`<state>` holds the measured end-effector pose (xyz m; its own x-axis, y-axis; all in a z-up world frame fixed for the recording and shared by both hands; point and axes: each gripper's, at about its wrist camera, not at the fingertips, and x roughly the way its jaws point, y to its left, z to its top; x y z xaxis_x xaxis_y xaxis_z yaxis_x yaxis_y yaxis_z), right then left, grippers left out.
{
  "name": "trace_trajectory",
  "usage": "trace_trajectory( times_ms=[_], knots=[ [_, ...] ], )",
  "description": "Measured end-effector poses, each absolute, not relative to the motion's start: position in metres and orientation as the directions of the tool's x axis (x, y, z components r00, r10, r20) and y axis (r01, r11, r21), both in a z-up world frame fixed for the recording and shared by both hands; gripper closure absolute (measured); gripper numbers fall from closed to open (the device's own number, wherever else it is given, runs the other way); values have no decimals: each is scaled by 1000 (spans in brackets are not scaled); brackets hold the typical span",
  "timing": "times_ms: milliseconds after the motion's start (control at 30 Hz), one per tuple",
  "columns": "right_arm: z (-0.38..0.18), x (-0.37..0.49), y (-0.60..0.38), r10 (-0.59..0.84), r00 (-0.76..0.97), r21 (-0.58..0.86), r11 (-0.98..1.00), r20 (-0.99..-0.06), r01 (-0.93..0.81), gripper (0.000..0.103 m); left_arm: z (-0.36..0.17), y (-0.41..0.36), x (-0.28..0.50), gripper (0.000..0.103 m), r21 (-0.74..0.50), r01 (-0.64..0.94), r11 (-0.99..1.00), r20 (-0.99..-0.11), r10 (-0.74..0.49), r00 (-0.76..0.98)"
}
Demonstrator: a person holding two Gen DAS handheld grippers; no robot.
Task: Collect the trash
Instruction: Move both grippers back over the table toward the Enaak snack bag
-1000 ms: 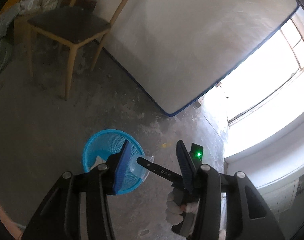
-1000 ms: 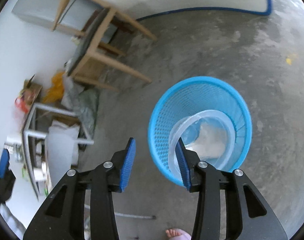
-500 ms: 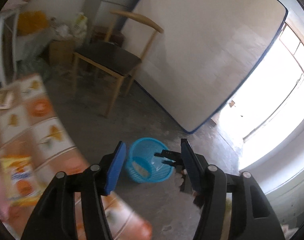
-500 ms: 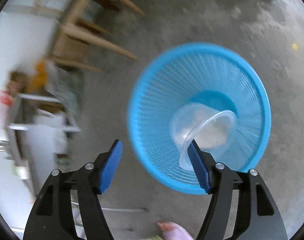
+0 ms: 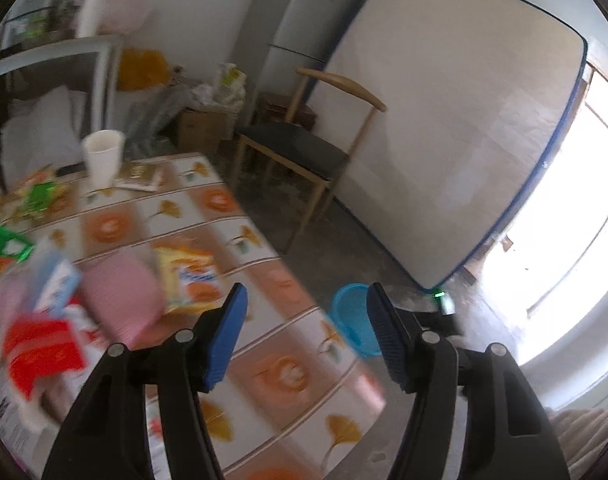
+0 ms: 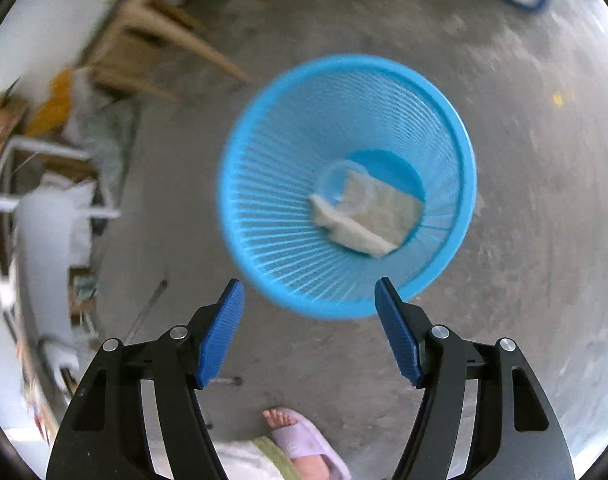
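A blue mesh trash basket stands on the concrete floor. A clear plastic cup and crumpled white paper lie at its bottom. My right gripper is open and empty above the basket's near rim. My left gripper is open and empty over the edge of a patterned table. The basket shows beyond that edge. On the table lie an orange snack packet, a pink item, a red wrapper, green wrappers and a white paper cup.
A wooden chair stands beyond the table, with a mattress leaning on the wall and a fridge behind. Boxes and bags crowd the corner. A white rack stands left of the basket. A foot in a purple slipper is below.
The clear cup left my right gripper and fell into the basket; the right jaws opened wider. My left gripper swung up and left from the basket to the table with the trash.
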<state>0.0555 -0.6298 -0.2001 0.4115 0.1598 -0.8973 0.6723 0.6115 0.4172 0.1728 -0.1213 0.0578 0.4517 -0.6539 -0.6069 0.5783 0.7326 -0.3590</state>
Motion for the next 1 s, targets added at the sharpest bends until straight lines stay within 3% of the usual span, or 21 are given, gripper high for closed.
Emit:
trace_trajectory(
  times_ms=[300, 500, 733, 1000],
  knots=[
    [-41, 75, -503, 223, 604, 478, 825, -765, 301, 36, 35, -58, 144, 36, -245, 460, 853, -640, -499, 584],
    [-1, 98, -410, 349, 648, 520, 850, -677, 86, 34, 16, -24, 132, 31, -264, 367, 892, -642, -447, 624],
    [5, 123, -290, 222, 654, 182, 975, -724, -130, 28, 6, 18, 126, 18, -276, 276, 921, -642, -390, 660],
    [-12, 143, -211, 79, 705, -134, 961, -705, -242, 28, -4, 64, 126, 17, -321, 190, 928, -620, -358, 698]
  ],
)
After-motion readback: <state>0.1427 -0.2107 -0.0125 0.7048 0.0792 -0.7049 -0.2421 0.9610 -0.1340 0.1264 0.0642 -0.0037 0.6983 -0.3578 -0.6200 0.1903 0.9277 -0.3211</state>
